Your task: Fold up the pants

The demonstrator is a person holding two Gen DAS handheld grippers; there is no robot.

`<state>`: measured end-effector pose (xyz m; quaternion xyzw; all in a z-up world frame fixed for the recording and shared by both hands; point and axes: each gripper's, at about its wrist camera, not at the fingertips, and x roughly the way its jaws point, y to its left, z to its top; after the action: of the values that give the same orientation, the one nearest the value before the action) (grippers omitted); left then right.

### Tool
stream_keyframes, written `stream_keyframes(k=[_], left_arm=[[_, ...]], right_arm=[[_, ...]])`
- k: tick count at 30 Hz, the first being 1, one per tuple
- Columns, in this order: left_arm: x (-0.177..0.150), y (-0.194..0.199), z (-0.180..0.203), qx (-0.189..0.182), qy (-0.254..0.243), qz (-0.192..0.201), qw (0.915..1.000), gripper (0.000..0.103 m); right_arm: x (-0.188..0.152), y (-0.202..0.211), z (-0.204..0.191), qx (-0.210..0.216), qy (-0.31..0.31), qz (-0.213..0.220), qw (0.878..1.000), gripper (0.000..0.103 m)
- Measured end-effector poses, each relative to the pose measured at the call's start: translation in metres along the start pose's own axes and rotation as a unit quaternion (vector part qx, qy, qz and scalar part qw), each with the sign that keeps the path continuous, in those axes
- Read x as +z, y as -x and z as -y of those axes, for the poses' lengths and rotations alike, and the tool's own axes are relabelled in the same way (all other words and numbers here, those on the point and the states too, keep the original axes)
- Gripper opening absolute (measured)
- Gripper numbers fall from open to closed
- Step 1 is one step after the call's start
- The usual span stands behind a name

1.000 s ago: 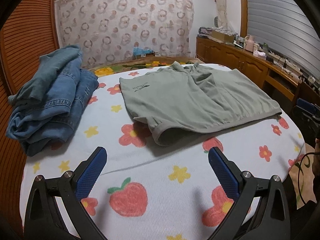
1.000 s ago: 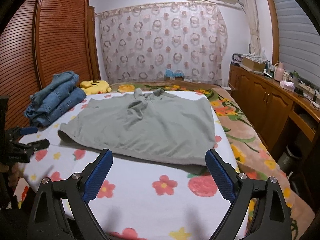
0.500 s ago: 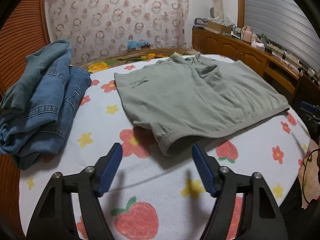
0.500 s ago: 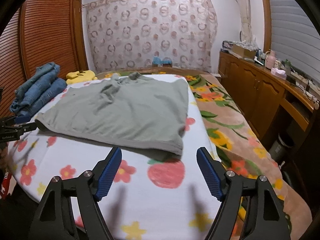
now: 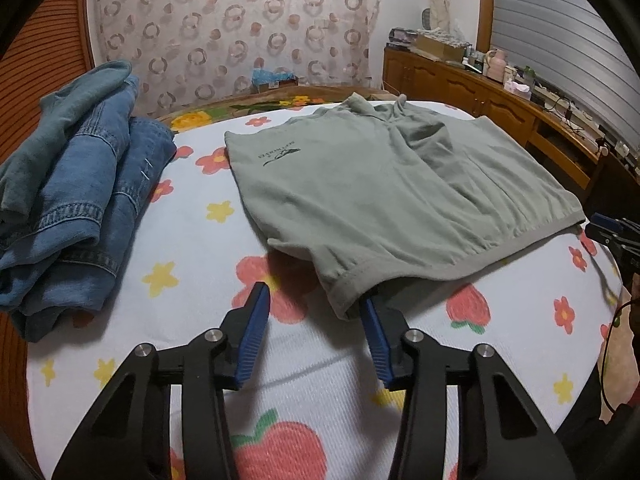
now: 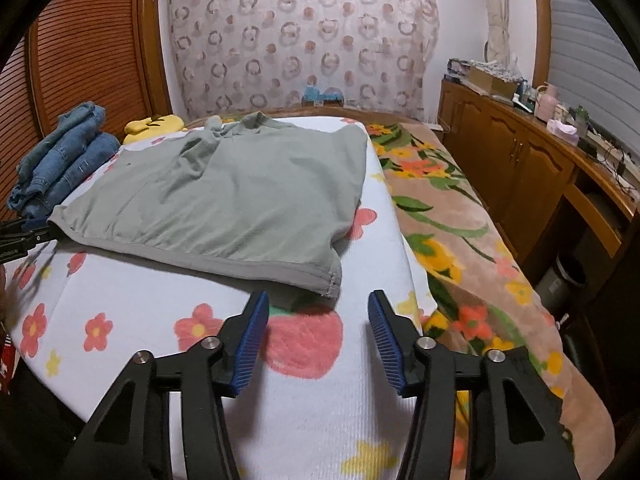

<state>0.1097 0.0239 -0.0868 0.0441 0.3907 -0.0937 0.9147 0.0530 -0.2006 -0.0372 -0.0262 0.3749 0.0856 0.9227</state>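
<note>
Pants, grey-green and short-legged, lay spread flat on the bed over a flower-and-strawberry sheet, waistband along the near edge, legs toward the curtain at 12 o'clock. No fold was yet visible in them; judged from this, the task was at its very start, with the first grasp only being set up and every fold still to do. Left gripper sat at the waistband's left corner, which reached in between the tips beside the right-hand finger; its fingers were closing, pads not yet pressing cloth as far as could be seen. Right gripper sat just short of the waistband's other corner, fingers closing too, with only sheet between them. A stack of blue jeans lay at 9 o'clock of the pants, well apart, seemingly folded already. A yellow soft item lay beyond it. Remaining, by my reading: pinch both corners, carry the waistband over, then fold again.
</note>
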Motion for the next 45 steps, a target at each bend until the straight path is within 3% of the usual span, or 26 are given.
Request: stream_keyframes(k=[4,10,14,21,28,32,35,37,45], left_arm=[[0.002,-0.002,-0.001,-0.007,0.001,0.001,1.0000,0.034],[0.003,0.004,0.000,-0.026,-0.001,0.009,0.9996,0.014],[0.004,0.015,0.000,-0.029,-0.002,0.022,0.9994,0.009],[0.002,0.040,0.000,-0.032,-0.001,0.045,0.9985,0.009],[-0.003,0.055,0.001,-0.037,0.003,0.054,0.9978,0.009],[-0.004,0.053,0.001,-0.035,0.002,0.047,0.9983,0.009],[-0.004,0.050,0.002,-0.032,0.002,0.042,0.9986,0.009],[-0.005,0.048,0.002,-0.031,0.002,0.039,0.9988,0.009],[-0.009,0.040,0.002,-0.029,0.001,0.029,0.9992,0.009]], right_arm=[[0.004,0.003,-0.001,-0.007,0.009,-0.008,1.000,0.028],[0.007,0.004,-0.001,0.000,0.025,-0.004,1.000,0.008],[0.007,0.009,0.001,0.001,0.036,0.007,0.999,0.005],[0.007,0.028,0.011,0.011,0.025,0.038,0.999,0.001],[-0.006,0.037,0.020,0.020,0.023,0.057,0.998,0.000],[-0.015,0.027,0.024,0.025,0.017,0.041,0.999,0.000],[-0.024,0.021,0.025,0.016,0.023,0.030,0.999,0.011],[-0.029,0.017,0.023,0.013,0.030,0.020,0.999,0.030],[-0.033,-0.009,0.022,0.004,0.032,-0.005,0.999,0.033]])
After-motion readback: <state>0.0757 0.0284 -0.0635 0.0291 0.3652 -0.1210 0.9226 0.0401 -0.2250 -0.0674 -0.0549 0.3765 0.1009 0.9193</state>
